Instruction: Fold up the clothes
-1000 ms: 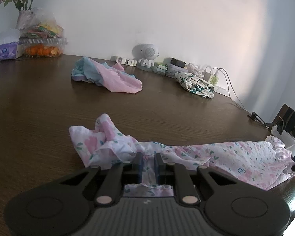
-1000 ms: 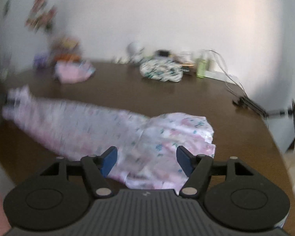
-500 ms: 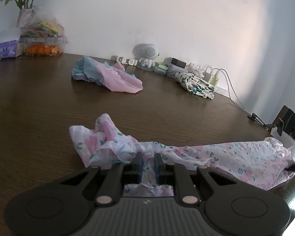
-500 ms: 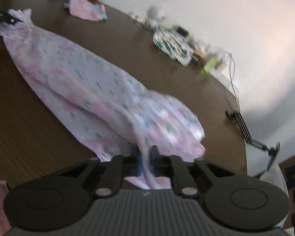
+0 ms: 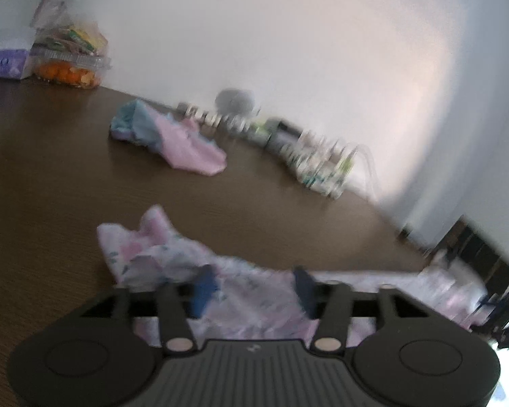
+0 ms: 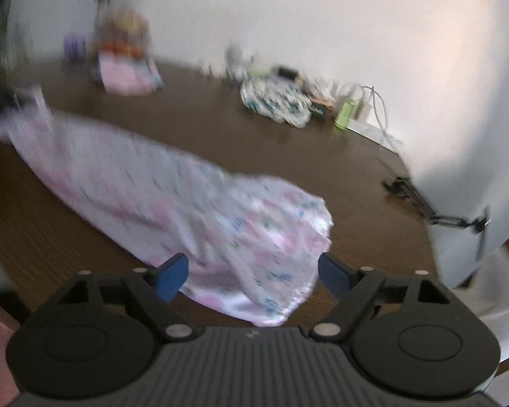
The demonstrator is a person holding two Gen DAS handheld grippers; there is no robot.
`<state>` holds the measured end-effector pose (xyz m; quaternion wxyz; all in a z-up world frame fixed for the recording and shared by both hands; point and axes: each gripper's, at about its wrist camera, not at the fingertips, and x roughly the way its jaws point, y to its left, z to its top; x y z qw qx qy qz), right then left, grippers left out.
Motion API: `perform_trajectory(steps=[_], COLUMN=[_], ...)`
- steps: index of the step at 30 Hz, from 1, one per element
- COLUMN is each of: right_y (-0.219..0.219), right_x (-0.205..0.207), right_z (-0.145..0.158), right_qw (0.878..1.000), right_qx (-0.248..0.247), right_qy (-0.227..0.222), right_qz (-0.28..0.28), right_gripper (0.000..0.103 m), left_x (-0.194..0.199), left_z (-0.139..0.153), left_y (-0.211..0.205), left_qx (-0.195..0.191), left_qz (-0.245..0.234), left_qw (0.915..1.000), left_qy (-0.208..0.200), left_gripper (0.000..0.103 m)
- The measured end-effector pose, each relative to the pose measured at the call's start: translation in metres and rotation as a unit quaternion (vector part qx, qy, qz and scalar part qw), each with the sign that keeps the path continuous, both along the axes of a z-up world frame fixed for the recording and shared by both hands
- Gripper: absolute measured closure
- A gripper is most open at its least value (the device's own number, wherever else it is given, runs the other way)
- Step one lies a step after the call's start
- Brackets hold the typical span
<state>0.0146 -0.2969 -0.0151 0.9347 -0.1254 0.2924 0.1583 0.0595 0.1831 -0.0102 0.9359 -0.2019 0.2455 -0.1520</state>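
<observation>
- The pink floral cotton garment (image 6: 173,186) lies stretched along the dark brown wooden table (image 6: 220,135).
- The left gripper (image 5: 252,286) has just been opening; cloth lies between its parted jaws, unpinched.
- The right gripper (image 6: 252,276) has just opened wide over the hem, gripping nothing.

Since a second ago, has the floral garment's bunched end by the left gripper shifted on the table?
Cannot tell. The floral garment lies in much the same spot below the pink-and-blue cloth, but the view is tilted and blurred. The left gripper has just opened.
</observation>
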Motion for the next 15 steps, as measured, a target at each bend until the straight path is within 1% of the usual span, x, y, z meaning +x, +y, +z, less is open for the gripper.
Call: perform_trajectory(steps=[1, 2, 3, 4, 5, 6, 8, 12, 13, 15], right_y=[-0.004, -0.007, -0.005, -0.001, 0.006, 0.016, 0.036, 0.087, 0.1, 0.126], right_x=[-0.002, -0.004, -0.004, -0.004, -0.003, -0.001, 0.002, 0.018, 0.023, 0.029], right_z=[0.007, 0.012, 0.016, 0.02, 0.023, 0.024, 0.026, 0.024, 0.023, 0.022], right_qw=[0.999, 0.998, 0.996, 0.994, 0.992, 0.991, 0.989, 0.985, 0.984, 0.981], right_qx=[0.037, 0.069, 0.093, 0.11, 0.119, 0.123, 0.128, 0.124, 0.124, 0.125], right_qy=[0.001, -0.001, -0.007, -0.013, -0.017, -0.02, -0.023, -0.009, -0.005, 0.0], right_qz=[0.0, 0.001, 0.007, 0.016, 0.027, 0.039, 0.064, 0.117, 0.129, 0.148], right_gripper=[0.013, 0.002, 0.0, 0.0, 0.0, 0.0, 0.0, 0.0, 0.0, 0.0], left_x=[-0.003, -0.007, -0.011, -0.016, -0.02, -0.025, -0.032, -0.037, -0.037, -0.037], left_z=[0.005, 0.011, 0.017, 0.023, 0.029, 0.035, 0.041, 0.041, 0.04, 0.036], left_y=[0.002, 0.004, 0.006, 0.009, 0.011, 0.014, 0.02, 0.034, 0.038, 0.046], left_qx=[-0.014, -0.023, -0.025, -0.027, -0.029, -0.028, -0.013, 0.02, 0.023, 0.016], left_qz=[0.002, 0.005, 0.013, 0.02, 0.028, 0.035, 0.051, 0.081, 0.086, 0.084], left_qw=[0.9999, 0.9995, 0.9991, 0.9984, 0.9974, 0.9966, 0.9961, 0.9959, 0.9958, 0.9963], left_qy=[-0.01, -0.02, -0.033, -0.046, -0.059, -0.069, -0.071, -0.035, -0.025, -0.004], left_gripper=[0.033, 0.022, 0.018, 0.01, 0.004, 0.001, 0.0, 0.0, 0.0, 0.0])
